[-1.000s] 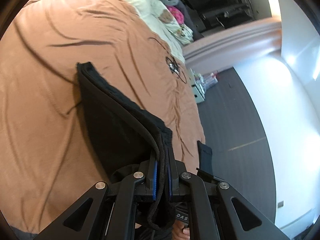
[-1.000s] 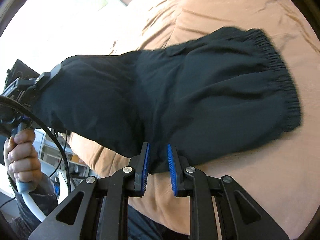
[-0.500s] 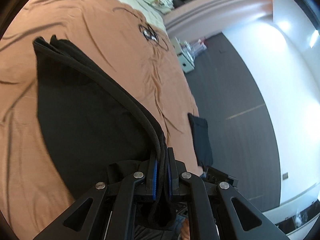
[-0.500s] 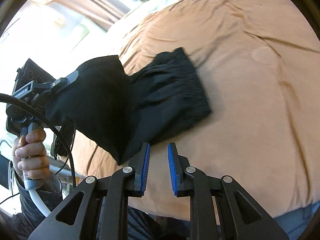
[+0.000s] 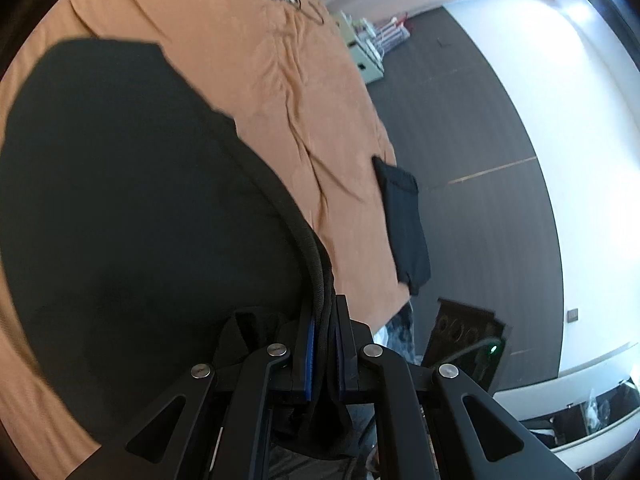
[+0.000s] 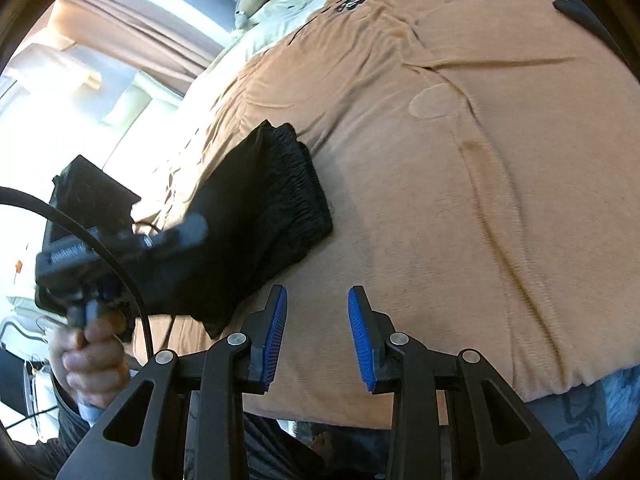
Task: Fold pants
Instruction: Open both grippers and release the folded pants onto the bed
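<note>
Black fabric is bunching between our left gripper (image 5: 323, 354), whose jaws are pinching shut on a thick seamed edge of the pants (image 6: 276, 200); the pants are lying partly doubled over on the tan bedspread (image 6: 500, 168). Our right gripper (image 6: 317, 336) is hovering above bare bedspread just beside them, its jaws opening with nothing between them. We are judging the cloth light, limp and prone to sagging (the gathered elastic band looks the firmest part), so we are favouring a hold on a hem or corner rather than mid-panel.
</note>
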`<state>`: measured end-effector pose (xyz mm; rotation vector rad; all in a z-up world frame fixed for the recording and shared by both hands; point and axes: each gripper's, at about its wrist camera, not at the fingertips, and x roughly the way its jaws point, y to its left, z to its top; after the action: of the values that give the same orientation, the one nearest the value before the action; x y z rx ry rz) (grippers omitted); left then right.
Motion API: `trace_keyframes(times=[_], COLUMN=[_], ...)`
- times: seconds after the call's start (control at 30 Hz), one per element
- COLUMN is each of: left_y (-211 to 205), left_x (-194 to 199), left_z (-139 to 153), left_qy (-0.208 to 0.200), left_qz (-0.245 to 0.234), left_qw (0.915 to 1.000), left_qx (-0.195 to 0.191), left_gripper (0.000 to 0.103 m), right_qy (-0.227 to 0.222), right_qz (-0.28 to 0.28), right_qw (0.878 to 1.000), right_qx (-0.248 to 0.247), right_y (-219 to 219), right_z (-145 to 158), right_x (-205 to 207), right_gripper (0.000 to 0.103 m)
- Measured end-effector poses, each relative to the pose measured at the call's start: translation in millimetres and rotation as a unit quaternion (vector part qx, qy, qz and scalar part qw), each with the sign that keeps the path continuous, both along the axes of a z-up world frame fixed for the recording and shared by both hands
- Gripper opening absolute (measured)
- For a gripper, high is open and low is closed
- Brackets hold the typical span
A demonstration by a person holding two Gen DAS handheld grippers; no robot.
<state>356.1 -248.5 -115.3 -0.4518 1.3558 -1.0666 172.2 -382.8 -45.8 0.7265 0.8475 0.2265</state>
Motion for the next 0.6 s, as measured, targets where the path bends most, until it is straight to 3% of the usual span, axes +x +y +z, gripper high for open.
trace_keyframes(times=[0.4,0.43,0.5,0.57,0.6], left_y=[-16.4,-15.2,-12.9,-5.5,-3.6], left_x=[-23.0,-24.9,-26.6,-30.7,-30.8], left_z=[-38.8,-40.9,-42.8,-38.6,-34.9], left_qy=[0.03,0.033,0.037,0.037,0.035], left_qz=[-0.032,-0.033,-0.031,-0.035,-0.034], left_qw=[0.9985,0.9983,0.9981,0.9981,0.9984], left_qx=[0.033,0.035,0.038,0.035,0.029], left_gripper=[0.008,0.008,0.011,0.039,0.047], right_qy=[0.003,0.003,0.002,-0.004,-0.006], right_qz=[-0.009,-0.008,-0.008,-0.006,-0.004], right_qw=[1.0,1.0,1.0,1.0,1.0], right_qx=[0.012,0.013,0.021,0.029,0.03], right_y=[-8.7,-8.7,-9.6,-10.1,-9.7], right_z=[-9.7,-10.0,-10.8,-10.6,-10.3], right_x=[-0.3,-0.2,1.2,3.0,4.6], right_gripper=[0.03,0.033,0.052,0.055,0.055])
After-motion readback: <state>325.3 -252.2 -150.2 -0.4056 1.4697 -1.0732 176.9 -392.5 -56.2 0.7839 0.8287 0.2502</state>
